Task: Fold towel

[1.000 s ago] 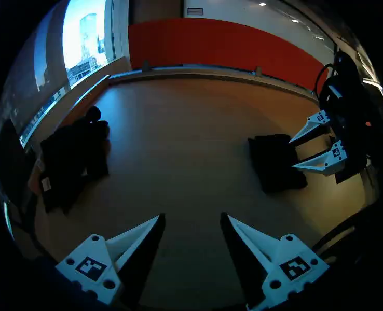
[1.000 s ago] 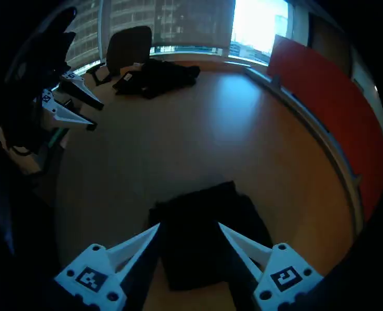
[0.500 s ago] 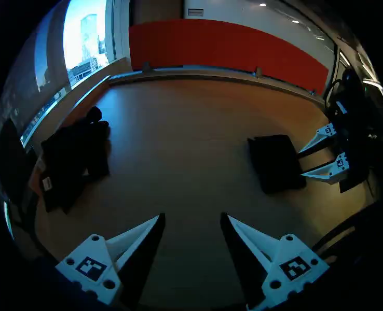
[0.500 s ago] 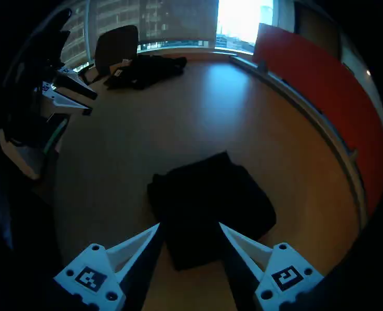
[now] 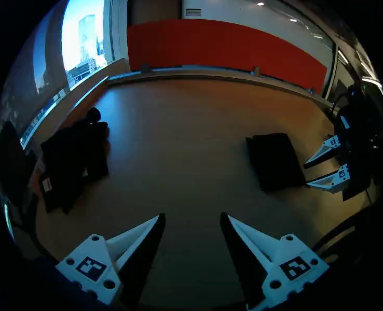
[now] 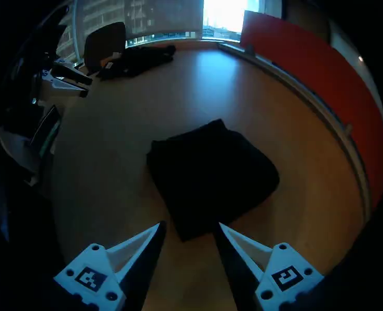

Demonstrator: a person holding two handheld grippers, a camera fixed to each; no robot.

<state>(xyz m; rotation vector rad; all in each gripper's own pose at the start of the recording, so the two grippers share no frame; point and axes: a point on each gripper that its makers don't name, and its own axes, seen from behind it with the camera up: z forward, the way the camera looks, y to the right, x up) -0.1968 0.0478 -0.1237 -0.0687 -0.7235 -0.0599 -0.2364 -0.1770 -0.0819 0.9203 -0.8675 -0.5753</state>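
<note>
A dark folded towel [image 6: 212, 176] lies flat on the wooden table [image 6: 119, 155], just ahead of my right gripper [image 6: 189, 230], whose open fingers are empty and stand clear of its near edge. In the left gripper view the same towel [image 5: 274, 160] sits at centre right, with the right gripper [image 5: 308, 173] drawn back beside it. My left gripper [image 5: 191, 220] hovers open over bare wood, well away from the towel. In the right gripper view that left gripper [image 6: 80, 85] appears far off at the upper left.
A heap of dark cloth [image 5: 72, 155] lies at the table's left end near the windows; it also shows as dark cloth [image 6: 137, 57] in the right gripper view, beside a chair [image 6: 103, 46]. A red panel [image 5: 222, 44] runs along the table's far edge.
My right gripper has pulled back off the towel, which now lies wholly ahead of its fingertips. The left gripper has stayed where it was.
</note>
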